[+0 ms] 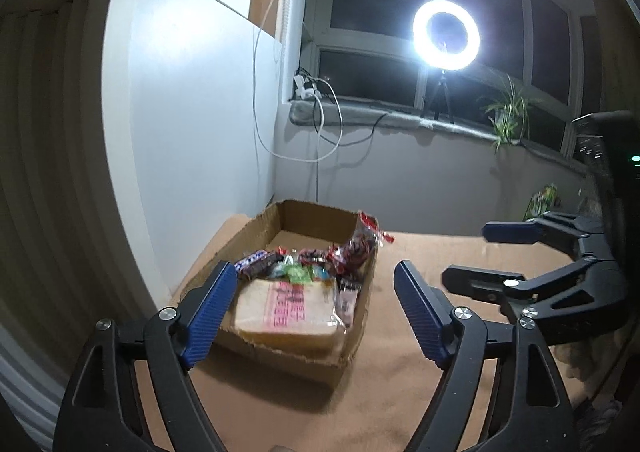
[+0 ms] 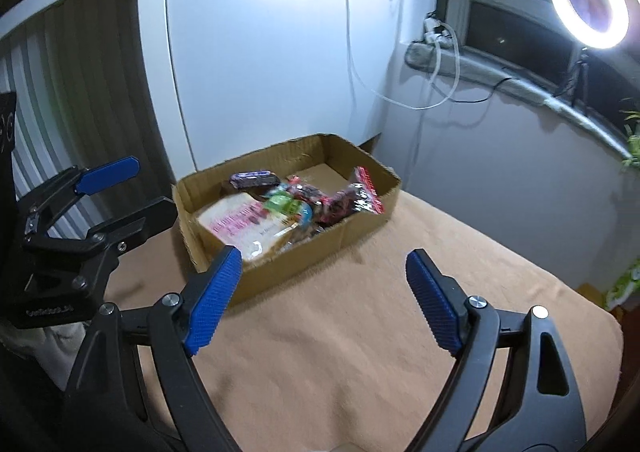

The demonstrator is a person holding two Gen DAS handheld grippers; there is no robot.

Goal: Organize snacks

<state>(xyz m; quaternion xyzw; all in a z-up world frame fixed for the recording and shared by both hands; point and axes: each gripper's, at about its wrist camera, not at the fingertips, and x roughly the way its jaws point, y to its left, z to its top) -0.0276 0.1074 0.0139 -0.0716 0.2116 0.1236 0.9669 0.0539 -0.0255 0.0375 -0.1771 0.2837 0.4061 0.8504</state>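
So both claws, left claw (image 1: 316, 304) and right claw (image 2: 324, 298), hang spread wide and empty over the tan-covered worktop (image 2: 360, 332), probably since the snacks (image 1: 304, 272) already sit piled in the cardboard box (image 1: 352, 348).

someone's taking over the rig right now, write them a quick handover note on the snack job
Left gripper: open, nothing between its jaws, in front of the box.
Right gripper: open, empty, over the tan cloth-covered table.
Snacks: all those in view are in the shallow brown cardboard box. A large pale packet with pink print lies at the near end; a purple wrapped bar, a green wrapper and a red-and-black bag leaning on the box wall lie behind it.
Done: snacks boxed, both grippers free.
Left: a green packet at the table's far edge may still need collecting.
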